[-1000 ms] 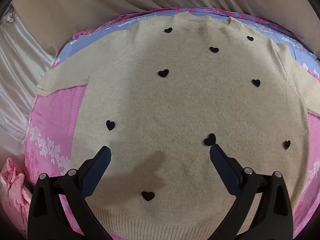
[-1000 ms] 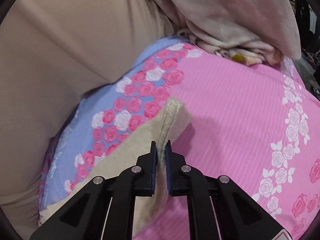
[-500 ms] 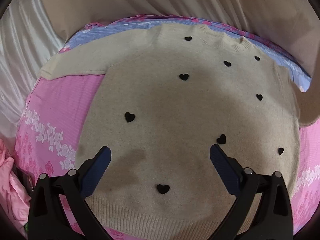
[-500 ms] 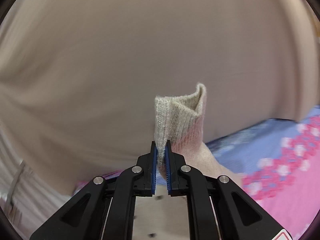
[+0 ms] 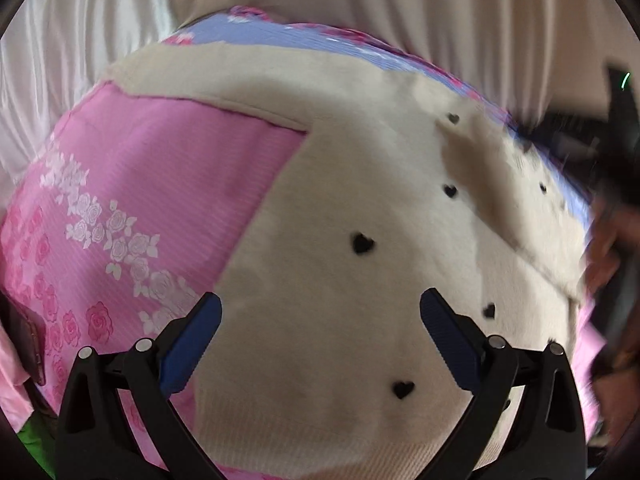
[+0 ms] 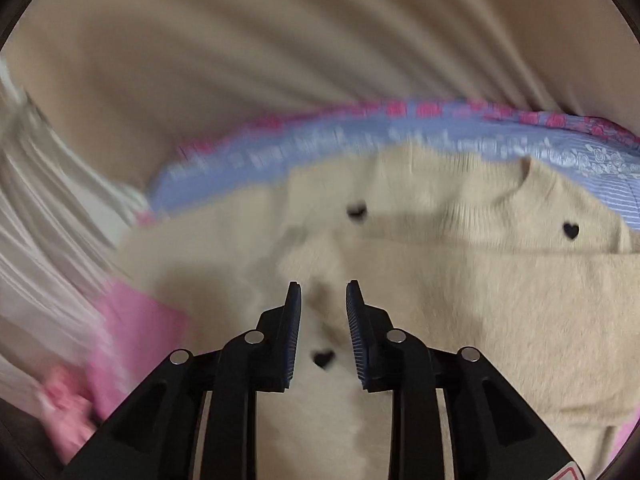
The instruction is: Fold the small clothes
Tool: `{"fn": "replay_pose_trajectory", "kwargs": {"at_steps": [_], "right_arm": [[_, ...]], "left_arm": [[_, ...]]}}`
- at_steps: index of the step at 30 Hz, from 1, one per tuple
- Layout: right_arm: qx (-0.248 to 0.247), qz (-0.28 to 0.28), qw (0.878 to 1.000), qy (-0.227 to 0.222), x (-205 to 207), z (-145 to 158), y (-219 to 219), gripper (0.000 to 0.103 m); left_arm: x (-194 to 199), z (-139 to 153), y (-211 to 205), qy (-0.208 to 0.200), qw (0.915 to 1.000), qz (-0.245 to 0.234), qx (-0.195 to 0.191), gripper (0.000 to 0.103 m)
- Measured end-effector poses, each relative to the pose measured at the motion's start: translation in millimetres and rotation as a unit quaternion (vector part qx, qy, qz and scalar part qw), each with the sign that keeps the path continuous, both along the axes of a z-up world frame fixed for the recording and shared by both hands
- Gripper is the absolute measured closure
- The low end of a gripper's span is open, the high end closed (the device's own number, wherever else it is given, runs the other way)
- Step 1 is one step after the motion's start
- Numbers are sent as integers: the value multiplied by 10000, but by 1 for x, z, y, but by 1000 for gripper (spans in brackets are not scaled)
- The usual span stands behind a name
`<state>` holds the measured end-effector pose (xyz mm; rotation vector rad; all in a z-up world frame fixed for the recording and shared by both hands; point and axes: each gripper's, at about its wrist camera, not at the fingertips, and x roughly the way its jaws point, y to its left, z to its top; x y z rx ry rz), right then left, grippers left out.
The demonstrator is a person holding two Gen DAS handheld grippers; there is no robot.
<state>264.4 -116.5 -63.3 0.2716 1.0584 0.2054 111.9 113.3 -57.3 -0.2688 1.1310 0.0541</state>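
Observation:
A cream knit sweater (image 5: 352,208) with small black hearts lies flat on a pink floral bedsheet (image 5: 140,184). Its left sleeve (image 5: 208,80) stretches out to the left. Its right sleeve (image 5: 516,216) lies folded diagonally across the chest. My left gripper (image 5: 320,320) is open and empty, hovering above the lower left part of the sweater. My right gripper (image 6: 323,292) has its jaws partly open above the sweater (image 6: 460,280), with the folded sleeve (image 6: 500,312) lying just ahead of it and nothing between the pads. The view is motion-blurred.
Beige and white curtains (image 5: 360,4) hang behind the bed. A blue floral band (image 6: 400,136) of the sheet runs along the far edge. Pink cloth (image 6: 68,404) lies at the left. A blurred hand and the other gripper (image 5: 608,200) show at the right edge of the left wrist view.
My right gripper carried the right sleeve cuff across over the sweater's chest and opened, letting it go. My left gripper shifted toward the sweater's left side and stayed open.

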Motion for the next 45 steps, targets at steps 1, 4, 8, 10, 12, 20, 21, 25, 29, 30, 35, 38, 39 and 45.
{"fn": "replay_pose_trajectory", "kwargs": {"at_steps": [1,4,8,10,12,20,21,25,29,30,35,38,39,45], "right_arm": [[-89,50,9999,44,-6,-6,7,78],[-189,86,9998,19,-41,-12,13,69],[-427,289,9986,117,-96,-11,20,61],[-551,326,9977,217,-116,-12,18,61],[-669,207,9969,355,-140,-16,8,59],[-555,-794,9903,998,-205,-23,-44,55],[-583,-903,9891,1003,-208,-22,-49,54],[-631,-1312,9848,948,-217,-17,-68,51],[-610,-1445,9841,832,-220,-14,-79,50],[-602,-1445,9844,809,-221,-12,-81,50],[-440,-1511,9855,635,-226,-6,-97,49],[-287,-1667,9844,478,-233,-2,-114,49],[-258,-1724,9837,433,-235,-2,-118,49],[-261,-2202,9750,141,-260,0,-163,46]], "left_arm": [[6,-1,16,-23,9997,149,-184,6],[24,-5,64,-143,9960,633,-620,6],[79,-10,153,-405,9854,1439,-815,6],[115,-15,200,-502,9783,1868,-749,5],[142,-21,239,-570,9690,2255,-833,5],[218,-72,334,-323,9334,3449,-931,7],[220,-70,334,-413,9336,3452,-863,13],[241,-51,297,-749,9580,2541,-1097,87],[242,19,228,-1584,9690,1659,-920,94],[240,42,207,-1790,9699,1374,-915,94],[212,155,80,-2705,9553,-231,-1173,94],[187,196,-9,-2917,9364,-1214,-1529,94],[180,201,-37,-2874,9322,-1489,-1620,93],[124,128,-208,-1866,9458,-2378,-1184,19]]}}
